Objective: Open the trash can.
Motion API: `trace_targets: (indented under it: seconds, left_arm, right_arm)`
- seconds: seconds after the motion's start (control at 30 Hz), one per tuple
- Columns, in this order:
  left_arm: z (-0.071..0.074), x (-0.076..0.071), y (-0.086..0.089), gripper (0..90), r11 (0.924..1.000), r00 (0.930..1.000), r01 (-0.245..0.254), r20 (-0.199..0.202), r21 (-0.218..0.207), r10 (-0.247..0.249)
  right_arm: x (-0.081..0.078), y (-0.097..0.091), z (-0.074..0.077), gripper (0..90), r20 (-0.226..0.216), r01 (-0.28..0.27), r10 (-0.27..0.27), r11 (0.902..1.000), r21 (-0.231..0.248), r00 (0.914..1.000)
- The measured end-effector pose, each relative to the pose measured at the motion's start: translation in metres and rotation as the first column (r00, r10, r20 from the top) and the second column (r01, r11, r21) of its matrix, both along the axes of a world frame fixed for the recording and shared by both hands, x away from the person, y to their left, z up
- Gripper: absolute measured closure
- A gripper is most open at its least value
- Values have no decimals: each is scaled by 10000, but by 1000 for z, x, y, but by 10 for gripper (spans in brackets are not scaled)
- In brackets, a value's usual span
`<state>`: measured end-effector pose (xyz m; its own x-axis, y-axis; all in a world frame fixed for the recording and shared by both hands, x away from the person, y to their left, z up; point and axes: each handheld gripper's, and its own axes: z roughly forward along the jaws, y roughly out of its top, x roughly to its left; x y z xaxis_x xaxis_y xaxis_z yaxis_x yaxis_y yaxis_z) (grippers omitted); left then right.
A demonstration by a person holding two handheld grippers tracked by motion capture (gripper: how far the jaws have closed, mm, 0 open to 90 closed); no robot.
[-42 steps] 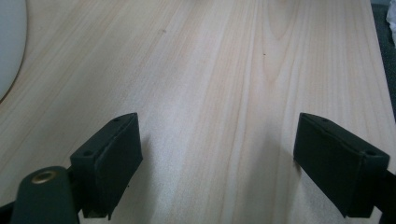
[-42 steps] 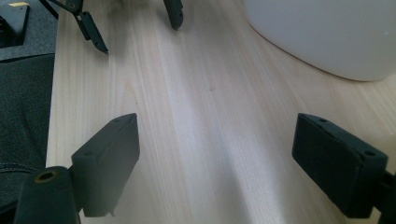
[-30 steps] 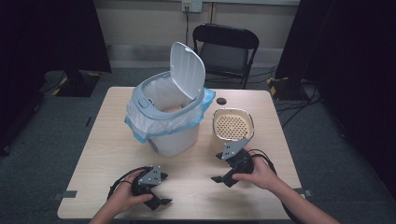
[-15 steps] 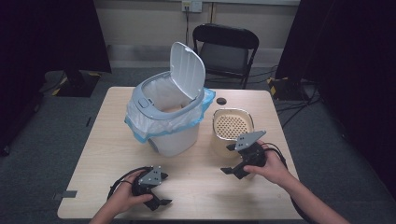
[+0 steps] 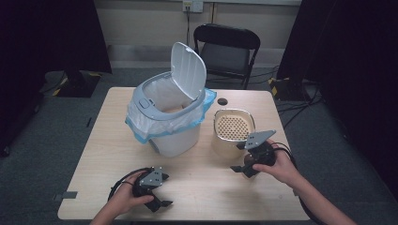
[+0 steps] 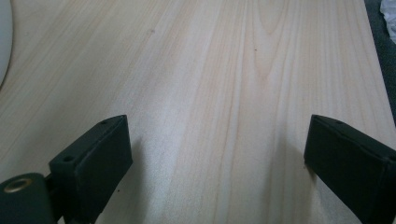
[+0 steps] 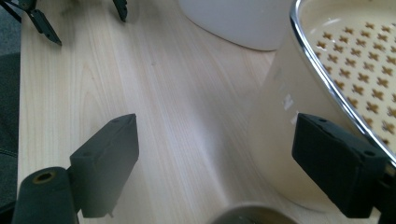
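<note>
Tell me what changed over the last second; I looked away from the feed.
The right gripper lifted slightly and slid toward the table's right edge, alongside the cream basket; its jaws are open and hold nothing. The left gripper, bin and basket stayed put.

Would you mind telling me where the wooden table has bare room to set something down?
Free: the left strip of the light wooden table beside the white lidded bin, and between the grippers. Crowded: around the cream perforated basket and right gripper.
</note>
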<state>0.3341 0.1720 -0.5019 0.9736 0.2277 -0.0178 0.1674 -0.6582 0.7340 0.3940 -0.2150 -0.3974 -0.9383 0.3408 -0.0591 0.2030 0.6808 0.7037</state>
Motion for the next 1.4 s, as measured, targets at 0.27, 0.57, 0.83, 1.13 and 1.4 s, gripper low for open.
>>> trace_targets:
  seconds: [0.27, 0.57, 0.83, 1.13, 1.4]
  left_arm:
    - [0, 0, 0, 69, 10000, 10000, -1, -2, -4, 1]
    - [0, 0, 0, 69, 10000, 10000, 2, -1, -1, -2]
    - [0, 0, 0, 69, 10000, 10000, 4, 1, 1, -4]
    - [0, 0, 0, 69, 10000, 10000, 3, 0, 0, -3]
    - [0, 0, 0, 69, 10000, 10000, 3, 0, 0, -3]
  right_arm:
    - [1, -17, -4, 141, -57, 339, -338, 9994, 100, 9994]
    - [3, -33, -9, 141, -109, 605, -603, 9980, 175, 9981]
    - [1, -44, -17, 140, -276, 731, -722, 9968, 309, 9970]
    - [-2, -57, -24, 139, -376, 999, -978, 9932, 590, 9945]
    - [-4, -69, -29, 138, -438, 986, -954, 9920, 789, 9945]
